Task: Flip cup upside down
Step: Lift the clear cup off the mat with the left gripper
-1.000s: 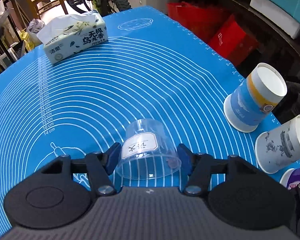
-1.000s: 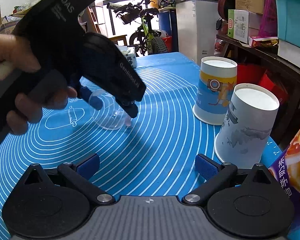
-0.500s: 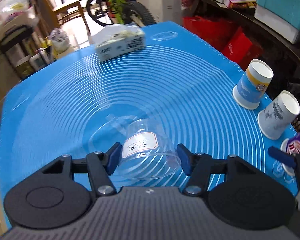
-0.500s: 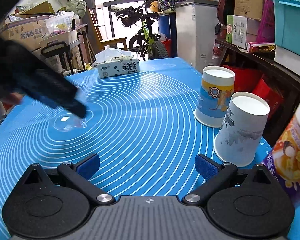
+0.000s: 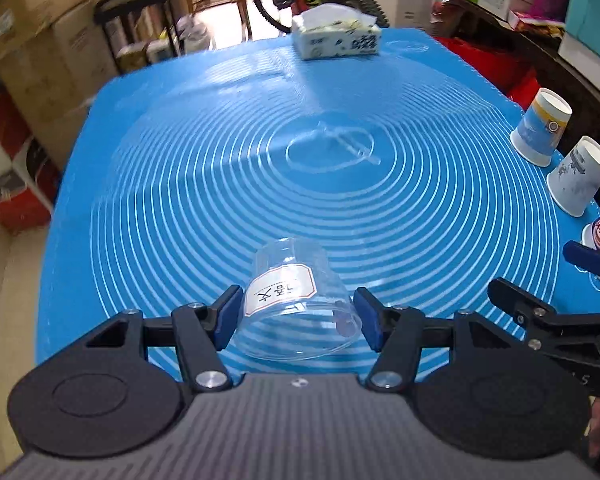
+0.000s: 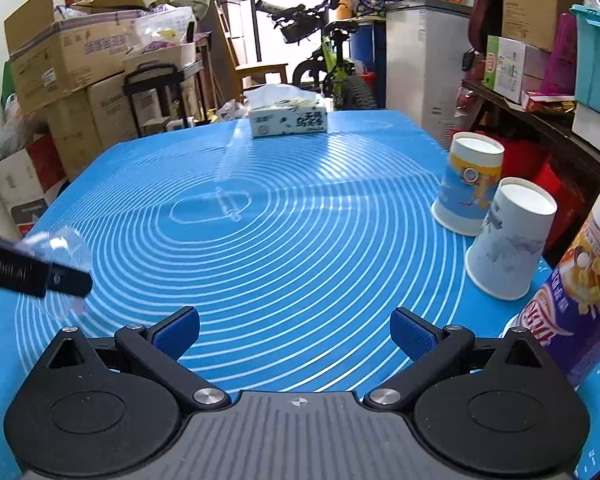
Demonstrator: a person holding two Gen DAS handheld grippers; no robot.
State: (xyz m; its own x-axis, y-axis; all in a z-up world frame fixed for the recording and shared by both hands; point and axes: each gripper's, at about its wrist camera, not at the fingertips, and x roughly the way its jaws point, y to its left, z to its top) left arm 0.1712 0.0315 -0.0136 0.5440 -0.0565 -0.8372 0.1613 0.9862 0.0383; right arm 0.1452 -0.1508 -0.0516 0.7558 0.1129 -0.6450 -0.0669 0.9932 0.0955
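Observation:
A clear plastic cup (image 5: 296, 300) with a white label is held between my left gripper's (image 5: 296, 312) blue pads, above the blue mat (image 5: 300, 160). Its wide mouth faces the camera and its base points away. It also shows faintly at the left edge of the right wrist view (image 6: 56, 248), with the left gripper's black finger in front of it. My right gripper (image 6: 296, 330) is open and empty, low over the mat's near edge. It also shows at the right edge of the left wrist view (image 5: 540, 300).
Three upside-down paper cups stand along the mat's right edge: blue and yellow (image 6: 470, 182), grey print (image 6: 508, 236), purple (image 6: 580, 288). A tissue box (image 6: 288, 120) sits at the far edge. Boxes, a bicycle and shelves surround the table.
My left gripper has lifted the clear cup off the mat and drawn back toward the near left. The right gripper has stayed open in place.

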